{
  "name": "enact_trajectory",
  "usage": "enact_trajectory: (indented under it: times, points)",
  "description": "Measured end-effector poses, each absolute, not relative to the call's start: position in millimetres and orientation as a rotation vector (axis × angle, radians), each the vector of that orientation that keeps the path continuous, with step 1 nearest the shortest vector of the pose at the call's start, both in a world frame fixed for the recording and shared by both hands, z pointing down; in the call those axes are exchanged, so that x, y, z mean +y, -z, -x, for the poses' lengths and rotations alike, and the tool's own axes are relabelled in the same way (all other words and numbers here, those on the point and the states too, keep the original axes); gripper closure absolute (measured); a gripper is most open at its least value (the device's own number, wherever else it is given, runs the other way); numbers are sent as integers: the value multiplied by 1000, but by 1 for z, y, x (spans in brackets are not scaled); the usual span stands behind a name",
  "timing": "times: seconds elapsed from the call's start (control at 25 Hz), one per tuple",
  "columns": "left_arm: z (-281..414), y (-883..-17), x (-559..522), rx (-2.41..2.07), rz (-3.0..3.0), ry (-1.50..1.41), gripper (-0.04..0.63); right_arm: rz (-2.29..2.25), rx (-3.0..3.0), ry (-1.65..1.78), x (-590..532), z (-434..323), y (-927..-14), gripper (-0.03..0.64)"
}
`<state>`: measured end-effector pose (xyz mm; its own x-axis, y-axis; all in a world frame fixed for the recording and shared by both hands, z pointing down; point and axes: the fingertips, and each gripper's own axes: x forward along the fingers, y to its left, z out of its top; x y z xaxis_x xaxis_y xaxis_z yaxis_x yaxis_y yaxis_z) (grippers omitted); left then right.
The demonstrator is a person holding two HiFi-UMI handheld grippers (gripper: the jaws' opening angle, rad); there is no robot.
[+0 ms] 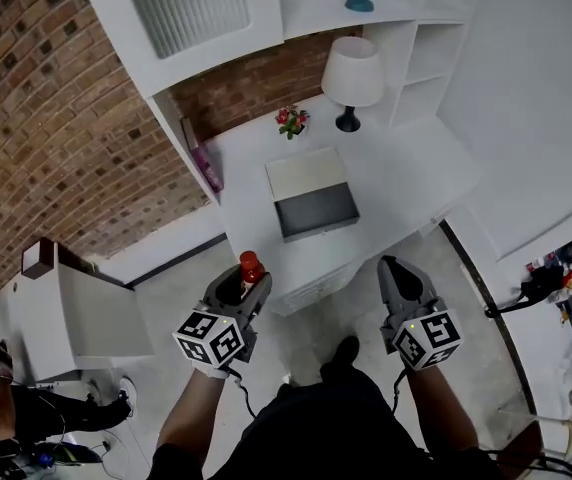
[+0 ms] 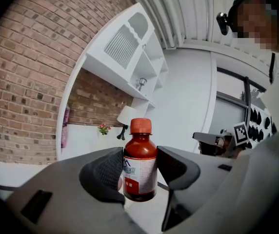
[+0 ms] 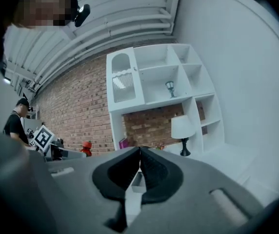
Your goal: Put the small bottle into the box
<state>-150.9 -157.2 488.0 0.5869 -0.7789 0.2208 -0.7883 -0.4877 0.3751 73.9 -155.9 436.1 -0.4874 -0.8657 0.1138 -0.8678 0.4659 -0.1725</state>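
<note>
Off the table's near edge, over the floor, both tools hang short of the white table (image 1: 406,183). Only the head view shows the box (image 1: 311,196): it lies open at the middle of the table, pale lid toward the far edge, dark inside toward the near edge. A lamp (image 1: 353,73) and a small pot of flowers (image 1: 292,120) stand by the far edge, apart from the box. The table to the right of the box is bare.

The left gripper view alone shows the grip. The left tool (image 1: 244,286) is clamped on the small bottle (image 2: 139,162), one pad on each side of its labelled body. The bottle is upright with its red cap above the jaws, well apart from the box.

The right gripper view shows the right tool (image 3: 139,167) with its jaws together and nothing between them.
</note>
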Motion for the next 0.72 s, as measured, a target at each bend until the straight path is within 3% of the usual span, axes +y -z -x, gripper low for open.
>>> enact_trajectory:
  times: [0.36, 0.72]
  points:
    - [59, -507, -251, -1245, -2334, -170, 383, -1570, -2698, -456, -245, -164, -453, 614]
    - [7, -564, -309, -1012, -2285, -392, 383, -1623, -2586, -565, -269, -195, -488, 614]
